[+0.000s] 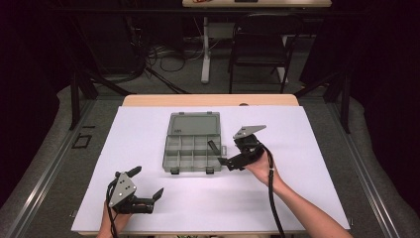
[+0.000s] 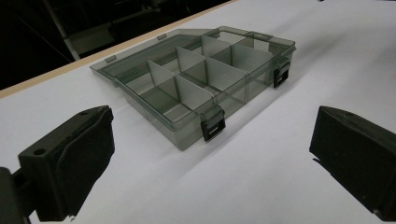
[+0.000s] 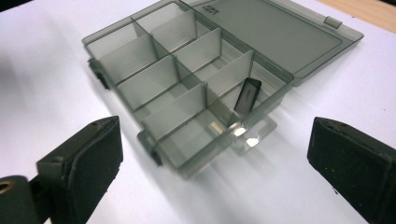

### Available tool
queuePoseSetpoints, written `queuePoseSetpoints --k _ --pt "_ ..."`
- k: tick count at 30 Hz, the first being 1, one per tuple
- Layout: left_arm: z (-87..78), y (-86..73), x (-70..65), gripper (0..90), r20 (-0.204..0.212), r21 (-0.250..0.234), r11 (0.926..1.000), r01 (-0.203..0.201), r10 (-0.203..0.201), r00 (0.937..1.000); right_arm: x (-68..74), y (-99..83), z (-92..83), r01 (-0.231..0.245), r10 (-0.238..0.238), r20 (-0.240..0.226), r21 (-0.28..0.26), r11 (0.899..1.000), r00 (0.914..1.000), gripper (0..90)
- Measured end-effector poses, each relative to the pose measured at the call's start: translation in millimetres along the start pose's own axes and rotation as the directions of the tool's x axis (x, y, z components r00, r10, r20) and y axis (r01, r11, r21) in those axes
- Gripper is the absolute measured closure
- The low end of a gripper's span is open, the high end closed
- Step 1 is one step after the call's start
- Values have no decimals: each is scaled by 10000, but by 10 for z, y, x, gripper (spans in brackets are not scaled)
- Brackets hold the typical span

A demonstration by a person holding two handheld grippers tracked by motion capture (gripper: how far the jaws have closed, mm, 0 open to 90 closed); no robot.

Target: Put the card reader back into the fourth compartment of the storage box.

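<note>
White paper is covering the bench (image 1: 148, 208). Both claws, right claw (image 1: 222, 153) and left claw (image 1: 146, 184), are gaping apart, gripping nothing. Right one is hovering beside the open plastic box (image 1: 192, 144) mid-bench. It looks light, stiff, slippery; grabbing its edge seems best.

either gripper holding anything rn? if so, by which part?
Nothing held. Left gripper and right gripper are both open with bare jaws. The small dark piece leans inside the open organizer box, ungripped.

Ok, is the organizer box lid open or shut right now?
Open. The organizer box has its lid folded flat back on the table, leaving its dividers exposed.
</note>
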State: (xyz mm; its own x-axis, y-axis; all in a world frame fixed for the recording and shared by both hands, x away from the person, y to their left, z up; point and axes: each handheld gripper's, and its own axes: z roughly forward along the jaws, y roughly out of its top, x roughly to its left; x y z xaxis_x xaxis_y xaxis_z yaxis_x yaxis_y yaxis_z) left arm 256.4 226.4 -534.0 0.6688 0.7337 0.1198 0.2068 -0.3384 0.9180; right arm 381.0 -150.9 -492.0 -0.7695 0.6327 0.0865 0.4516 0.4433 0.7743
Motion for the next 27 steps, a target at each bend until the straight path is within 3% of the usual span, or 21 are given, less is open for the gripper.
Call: queuePoseSetpoints --k 10,18,27 --pt "4 4 -5 2 -4 -3 10000 -11 11 10000 63 -388 -405 501 -469 452 -717 9962 9979 18" --pt "3 1 -1 2 2 5 10000 17 -17 10000 97 -762 -665 678 -582 816 -1207 9904 9950 9" --pt "-1 -5 14 1 -72 18 9999 115 -115 9999 187 -1127 -899 878 -696 1308 -1395 9863 9890 0"
